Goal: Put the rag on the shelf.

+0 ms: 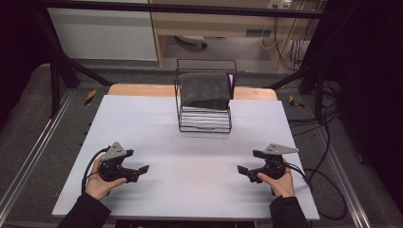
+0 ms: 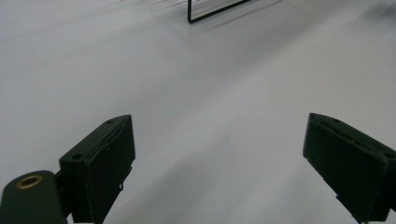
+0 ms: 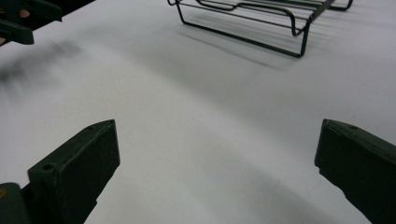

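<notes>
Resting low over the near edge of the white worktop [image 1: 157, 137], the left claw [image 1: 137, 166] is sitting toward the near left corner and the right claw [image 1: 246, 165] toward the near right corner, each with its jaws spread wide and gripping nothing; both are pointing inward, well apart from each other. Farther off, at the middle of the far edge, a black wire rack [image 1: 205, 124] is standing with a folded dark grey cloth [image 1: 204, 89] lying on top. This looks like the start, with nothing yet touched. The next move is likely calling for both claws to travel forward to the rack and close on the cloth's edges without snagging the wires.
</notes>
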Demonstrator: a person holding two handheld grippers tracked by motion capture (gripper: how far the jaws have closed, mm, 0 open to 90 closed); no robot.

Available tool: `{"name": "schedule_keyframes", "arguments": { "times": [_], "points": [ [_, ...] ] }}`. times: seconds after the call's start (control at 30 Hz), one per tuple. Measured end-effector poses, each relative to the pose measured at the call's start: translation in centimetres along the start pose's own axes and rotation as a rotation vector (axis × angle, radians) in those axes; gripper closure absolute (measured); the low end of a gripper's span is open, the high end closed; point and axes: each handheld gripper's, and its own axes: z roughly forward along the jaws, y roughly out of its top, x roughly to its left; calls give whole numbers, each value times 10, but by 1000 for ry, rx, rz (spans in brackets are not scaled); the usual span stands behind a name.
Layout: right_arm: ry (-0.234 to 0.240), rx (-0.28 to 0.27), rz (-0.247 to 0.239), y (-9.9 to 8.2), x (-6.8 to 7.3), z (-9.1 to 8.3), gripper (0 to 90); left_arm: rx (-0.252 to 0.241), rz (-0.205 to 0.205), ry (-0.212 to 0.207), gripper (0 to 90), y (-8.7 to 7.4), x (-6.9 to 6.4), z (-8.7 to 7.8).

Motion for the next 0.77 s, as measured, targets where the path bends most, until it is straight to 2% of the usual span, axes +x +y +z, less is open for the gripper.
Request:
{"name": "schedule_keyframes", "arguments": {
  "times": [0.17, 0.3, 0.77],
  "points": [
    [-20, 37, -21, -13, -5, -1, 9, 9, -6, -2, 92, -9, 3, -1],
    [-14, 49, -12, -20, -6, -3, 9, 21, -9, 2, 87, -14, 4, 0],
    [-14, 52, -15, -24, -7, -7, 9, 36, -14, 9, 84, -23, 8, -3]
  ]
}}
